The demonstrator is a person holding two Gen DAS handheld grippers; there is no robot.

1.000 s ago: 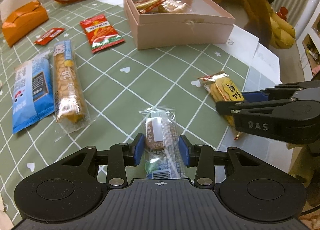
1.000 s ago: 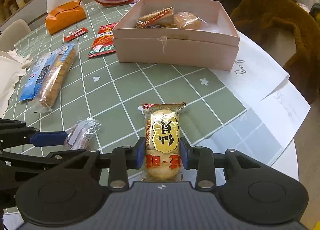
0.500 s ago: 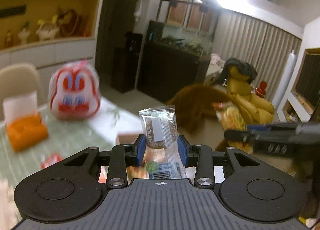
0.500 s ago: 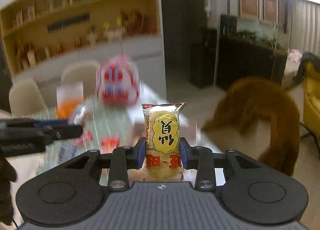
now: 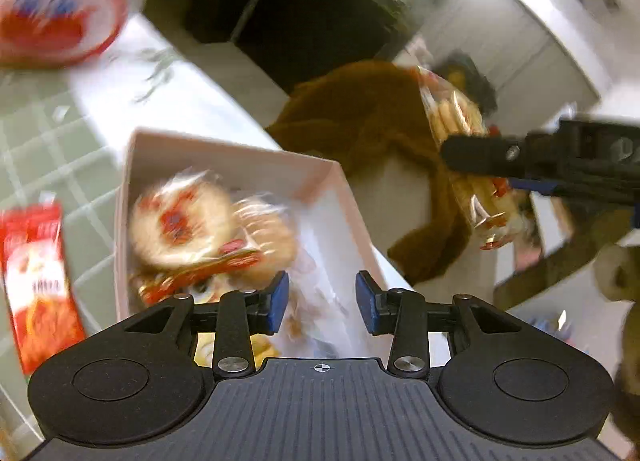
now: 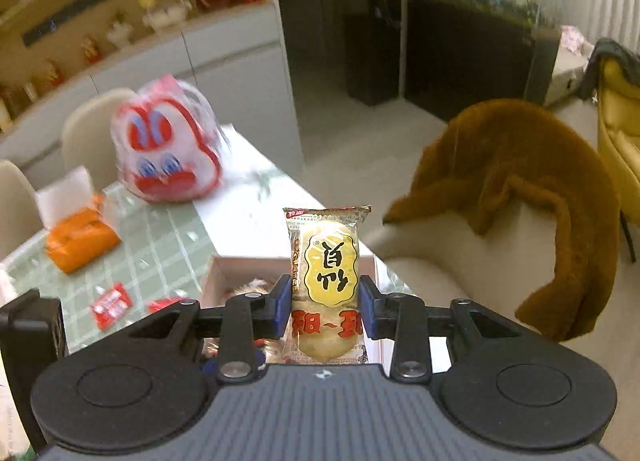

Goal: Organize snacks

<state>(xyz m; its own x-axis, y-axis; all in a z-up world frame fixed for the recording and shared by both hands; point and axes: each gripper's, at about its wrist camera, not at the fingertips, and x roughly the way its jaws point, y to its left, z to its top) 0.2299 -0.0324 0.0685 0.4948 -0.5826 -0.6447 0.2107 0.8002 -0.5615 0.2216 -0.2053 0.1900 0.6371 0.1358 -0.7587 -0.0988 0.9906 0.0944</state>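
**Left wrist view**
- Left tool (image 5: 320, 297): hovering over the near end of the pink box (image 5: 240, 149). Its jaws have just been opening and are standing apart, with nothing pressed between the blue pads (image 5: 276, 297). A clear wrapper may be lying in the box under the gap, but blur is hiding it.
- Boxed snacks (image 5: 200, 221): round crackers and a red-striped pack are crowding the left half of the box. The right half is showing bare floor.
- Right tool (image 5: 520, 157): approaching from right of the box and gripping the rice cracker packet (image 5: 460, 121), which is hanging outside the box's right wall.
- Red snack packet (image 5: 36, 281): lying on the tabletop (image 5: 40, 141), left of the box.

**Right wrist view**
- Right tool (image 6: 325, 301): clamping the rice cracker packet (image 6: 326, 281) across its middle. The packet is standing upright between the pads, above the box's (image 6: 240, 261) near right part.
- Rabbit-faced bag (image 6: 168, 149) and orange tissue pack (image 6: 80, 237): sitting beyond and left of the box. Small red sachets (image 6: 112, 303) are lying just left of it.

**Handling note (judgement)**
- The step in hand is carrying the cracker packet into the box.
- The right tool should be steering toward the bare right half and coming down until the packet is lying flat.
- It should be letting go only once the packet is inside the walls.
- The left tool should be drawing clear toward the snacks left of the box, so the two are not colliding.
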